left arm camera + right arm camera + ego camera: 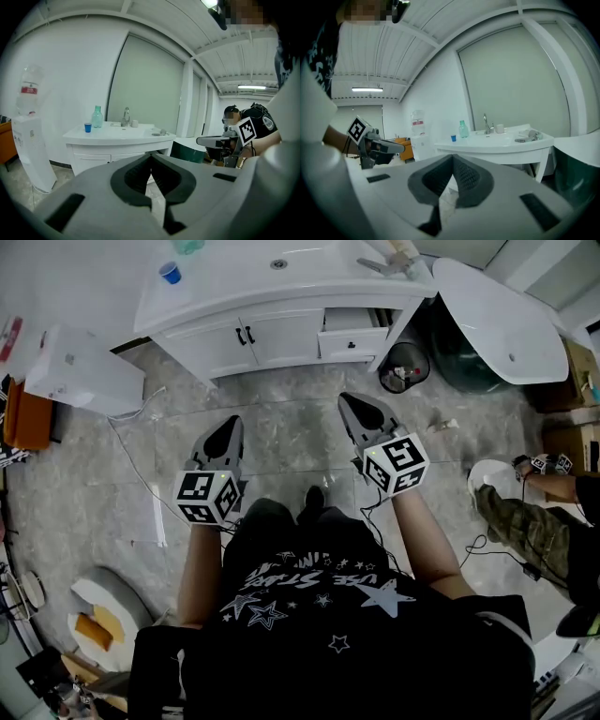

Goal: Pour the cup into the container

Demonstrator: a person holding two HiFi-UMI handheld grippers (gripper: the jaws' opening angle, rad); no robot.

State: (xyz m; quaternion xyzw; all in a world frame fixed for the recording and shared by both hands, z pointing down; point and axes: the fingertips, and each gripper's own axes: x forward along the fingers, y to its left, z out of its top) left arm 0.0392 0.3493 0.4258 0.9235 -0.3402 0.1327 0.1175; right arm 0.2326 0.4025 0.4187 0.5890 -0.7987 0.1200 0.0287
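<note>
Your left claw and right claw are both pressed together, holding nothing. The blue cup stands on the counter, well ahead of the left claw. Step in hand, as I judge it: the approach. Next you must step closer and spread a claw around the cup.

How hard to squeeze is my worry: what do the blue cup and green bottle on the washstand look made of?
The blue cup looks like opaque plastic, evenly coloured and dull, though too small to be sure. The green bottle is translucent pale green: plastic or glass, I cannot tell which.
</note>
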